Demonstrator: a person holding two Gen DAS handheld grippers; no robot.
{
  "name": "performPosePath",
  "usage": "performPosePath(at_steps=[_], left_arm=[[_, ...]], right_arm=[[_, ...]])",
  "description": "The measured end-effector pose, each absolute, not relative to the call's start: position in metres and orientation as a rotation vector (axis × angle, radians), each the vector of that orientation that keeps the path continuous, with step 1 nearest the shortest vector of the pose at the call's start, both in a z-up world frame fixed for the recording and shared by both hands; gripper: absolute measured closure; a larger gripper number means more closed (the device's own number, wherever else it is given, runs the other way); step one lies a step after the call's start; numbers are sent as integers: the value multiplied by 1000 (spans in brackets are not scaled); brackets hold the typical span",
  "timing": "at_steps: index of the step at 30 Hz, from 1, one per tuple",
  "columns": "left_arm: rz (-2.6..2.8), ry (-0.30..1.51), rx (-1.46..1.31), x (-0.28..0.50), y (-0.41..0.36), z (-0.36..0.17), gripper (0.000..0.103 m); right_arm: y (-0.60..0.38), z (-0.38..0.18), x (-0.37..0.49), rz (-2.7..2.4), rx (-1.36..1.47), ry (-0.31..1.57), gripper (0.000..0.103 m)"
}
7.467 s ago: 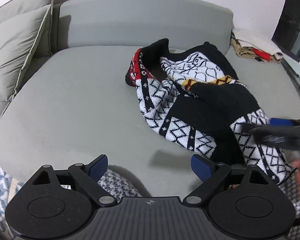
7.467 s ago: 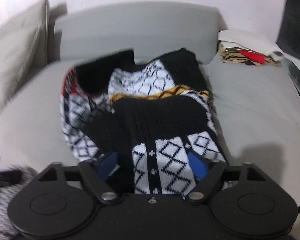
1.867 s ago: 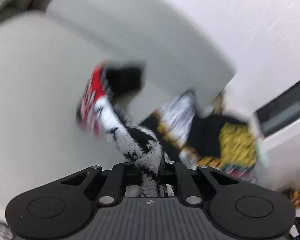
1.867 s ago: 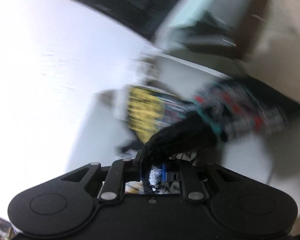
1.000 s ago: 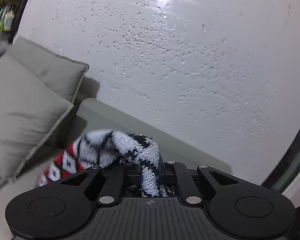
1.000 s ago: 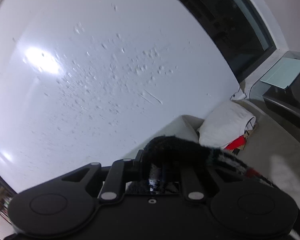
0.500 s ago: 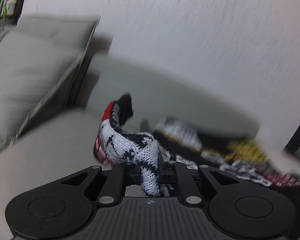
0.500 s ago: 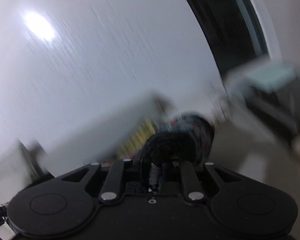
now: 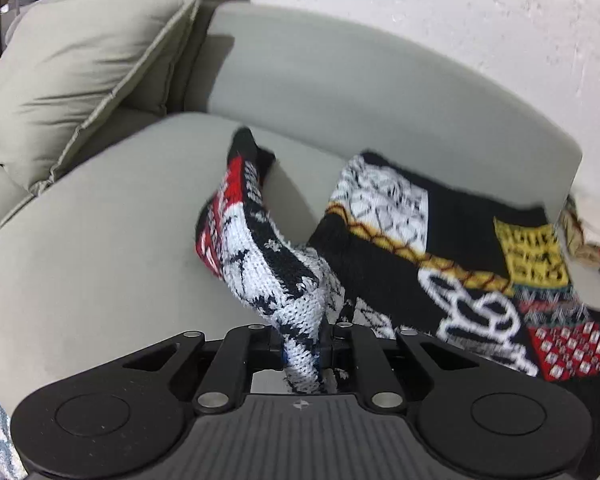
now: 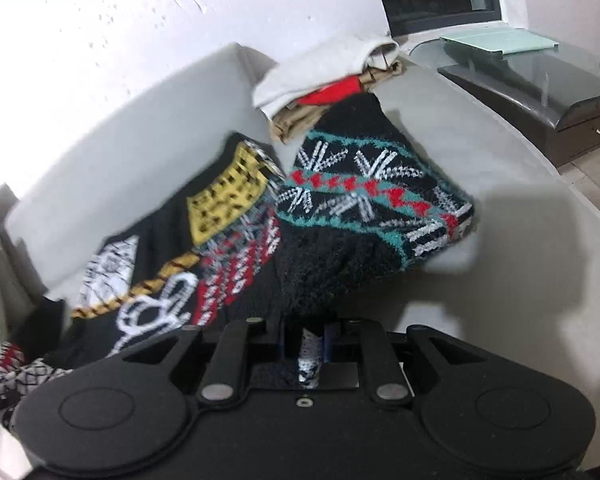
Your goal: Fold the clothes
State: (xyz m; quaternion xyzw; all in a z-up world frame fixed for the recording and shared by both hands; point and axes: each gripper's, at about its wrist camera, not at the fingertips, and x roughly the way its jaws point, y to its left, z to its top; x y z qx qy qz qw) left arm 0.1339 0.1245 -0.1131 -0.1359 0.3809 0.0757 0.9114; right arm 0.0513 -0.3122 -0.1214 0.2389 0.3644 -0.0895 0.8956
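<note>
The sofa (image 9: 100, 240) carried the sweater (image 9: 440, 240), spread across its seat. A cushion (image 9: 80, 80) stood at left. The left gripper (image 9: 302, 354) was clamped on a white-patterned edge; the right gripper (image 10: 306, 344) pinched a black edge.

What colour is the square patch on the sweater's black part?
Yellow with black marks, on the sweater. Right wrist view shows it best.
</note>
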Motion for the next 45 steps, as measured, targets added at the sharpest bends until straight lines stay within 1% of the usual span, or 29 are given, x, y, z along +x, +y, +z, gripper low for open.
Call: performPosePath(at_steps=[2,4,6,8,9,11,12,14,15,16,18,20,23,25,27,28,29,32,35,36,37,38,40,42,45], left_arm=[[167,795,-283,133,129,-112,92],[169,846,-259,134,129,-124,90],[171,913,-195,138,120,-142,84],[205,949,-78,136,107,-154,72],[222,959,-31,135,103,-157,69],[248,965,11,129,97,-153,65],[250,967,18,125,94,-147,65],[249,981,44,114,83,-133,63],[249,984,71,105,76,-125,63],[248,982,100,96,70,-117,62],[228,965,150,73,60,-107,54],[186,963,168,60,50,-105,42],[114,941,180,48,32,-110,40],[66,902,204,52,18,-116,40],[46,851,236,66,8,-122,52],[42,823,253,75,3,-125,61],[44,806,266,85,0,-128,66],[57,824,257,122,-2,-144,76],[34,848,194,149,1,-159,78],[41,882,198,157,1,-168,79],[59,945,220,165,2,-180,85],[74,990,251,170,2,-190,86],[86,1015,335,168,1,-204,86],[88,1002,396,155,-4,-198,86],[75,982,399,132,-4,-182,86]], right_arm=[[-314,-109,47,-167,517,760,87],[-314,-117,50,-180,505,793,87],[-314,-128,49,-203,477,828,87],[-312,-148,59,-221,432,900,83],[-311,-151,58,-227,416,927,81],[-312,-151,51,-224,410,951,72],[-313,-147,45,-214,419,947,69],[-319,-133,35,-190,431,931,58],[-321,-123,27,-173,436,922,55],[-323,-115,21,-156,439,912,49],[-322,-99,9,-124,424,888,44],[-317,-93,3,-92,423,877,34],[-305,-95,0,-44,443,886,32],[-293,-103,6,-11,442,896,33],[-274,-115,19,15,408,913,51],[-264,-121,26,34,386,918,73],[-254,-127,34,53,365,923,82],[-228,-140,57,98,315,920,82],[-209,-153,78,123,241,915,82],[-202,-157,85,131,217,914,82],[-202,-163,89,126,212,930,82],[-202,-172,94,116,195,968,82],[-203,-187,96,106,162,1031,85],[-206,-182,87,117,145,1038,85],[-217,-169,69,124,179,1032,85]])
